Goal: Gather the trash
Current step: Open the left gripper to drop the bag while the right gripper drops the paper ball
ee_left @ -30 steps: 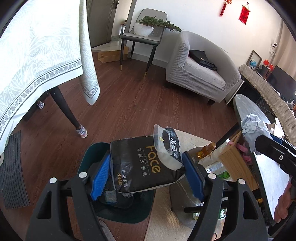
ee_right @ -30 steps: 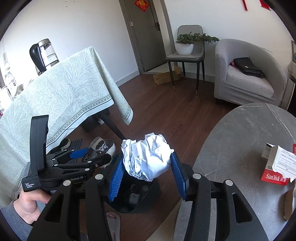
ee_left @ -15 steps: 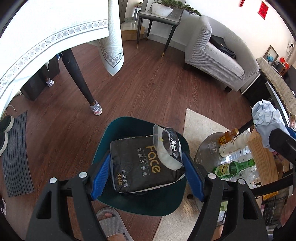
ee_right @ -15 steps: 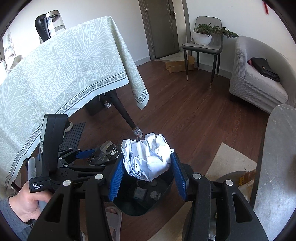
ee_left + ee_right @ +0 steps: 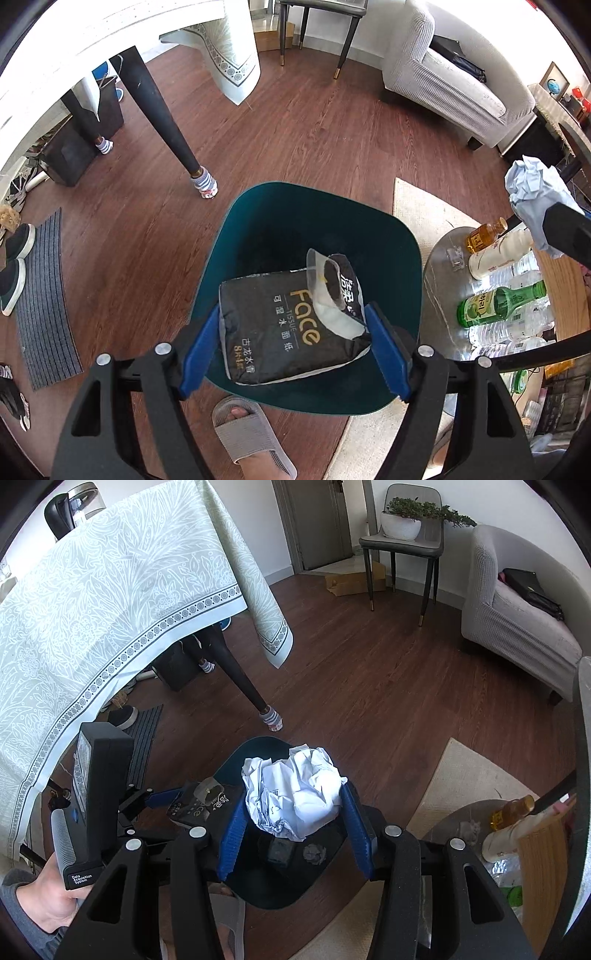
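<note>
The left tool [image 5: 293, 334] is clamped w/ its blue pads on a crumpled black plastic tissue wrapper [image 5: 291, 325] printed "Face" in gold; the wrapper's torn clear flap sticks up at the far right corner. The wrapper hangs directly above the open mouth of a dark teal plastic trash bin [image 5: 410, 251] standing on the brown wood-plank floor [image 5: 314, 129]. In the right wrist view the same wrapper [image 5: 199, 803] shows at the left, over the bin's near-left rim.

The right tool [image 5: 293, 832] is clenched on a crumpled ball of white paper [image 5: 291, 794], pads pressing both sides. The ball sits over the bin [image 5: 251, 749] too; inside the bin, below it, lie a small dark block and a grey crumpled scrap [image 5: 315, 853]. From the left wrist view the paper ball [image 5: 532, 192] appears far right, well apart from the wrapper.

Near the bin's near rim is a foot in a grey slide sandal [image 5: 247, 435]. Right of the bin, a beige rug [image 5: 417, 206] and a low round grey surface [image 5: 439, 266] w/ a green glass bottle [image 5: 498, 302], a white bottle [image 5: 495, 254] and an amber bottle [image 5: 484, 234]. Far left, a dark table leg [image 5: 159, 110] under a pale green patterned tablecloth [image 5: 110, 602]; far right, a grey armchair [image 5: 443, 81].
</note>
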Demonstrator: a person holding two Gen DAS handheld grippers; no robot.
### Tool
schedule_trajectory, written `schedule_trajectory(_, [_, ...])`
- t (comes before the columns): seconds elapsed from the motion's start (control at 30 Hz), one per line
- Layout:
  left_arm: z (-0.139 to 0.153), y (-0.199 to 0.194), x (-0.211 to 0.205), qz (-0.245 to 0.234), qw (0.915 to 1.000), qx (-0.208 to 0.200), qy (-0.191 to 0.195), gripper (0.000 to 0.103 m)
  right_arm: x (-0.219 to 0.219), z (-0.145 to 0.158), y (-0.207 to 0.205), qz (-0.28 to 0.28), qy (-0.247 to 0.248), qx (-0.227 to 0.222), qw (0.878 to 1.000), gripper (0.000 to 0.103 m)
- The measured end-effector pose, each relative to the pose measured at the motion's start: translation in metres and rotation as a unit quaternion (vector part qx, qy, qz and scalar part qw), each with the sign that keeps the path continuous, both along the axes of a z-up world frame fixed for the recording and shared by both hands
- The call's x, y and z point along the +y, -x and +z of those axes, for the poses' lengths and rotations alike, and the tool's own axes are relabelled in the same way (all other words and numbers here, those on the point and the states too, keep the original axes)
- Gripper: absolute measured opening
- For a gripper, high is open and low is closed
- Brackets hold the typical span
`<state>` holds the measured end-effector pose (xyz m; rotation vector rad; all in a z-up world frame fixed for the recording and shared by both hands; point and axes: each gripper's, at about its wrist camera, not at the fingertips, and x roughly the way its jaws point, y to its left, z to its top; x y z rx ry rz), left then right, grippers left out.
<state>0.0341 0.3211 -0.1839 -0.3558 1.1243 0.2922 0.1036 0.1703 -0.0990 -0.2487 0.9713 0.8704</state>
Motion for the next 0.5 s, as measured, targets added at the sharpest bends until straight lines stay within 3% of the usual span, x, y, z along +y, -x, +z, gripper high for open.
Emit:
schedule_trajectory(0.1, [-0.002,0.004,0.005,0.004,1.0,0.002,0.005,0.081,0.005,-0.014,-0.001,0.0,0.012,0.012,1.0,0.051])
schedule_trajectory(0.27, [0.012,0.009,0.005,0.003,0.9999,-0.016,-0.005,0.092,0.016,-0.036,-0.001,0.001,0.028,0.03,0.999,0.051])
schedule_trajectory(0.37, [0.022,0.014,0.006,0.005,0.9994,-0.03,-0.014,0.091,0.022,-0.045,0.0,0.001,0.035,0.036,0.999,0.051])
schedule_trajectory(0.5, [0.04,0.019,0.008,0.008,0.9984,-0.055,-0.011,0.081,0.029,-0.058,0.002,0.004,0.048,0.045,0.998,0.051])
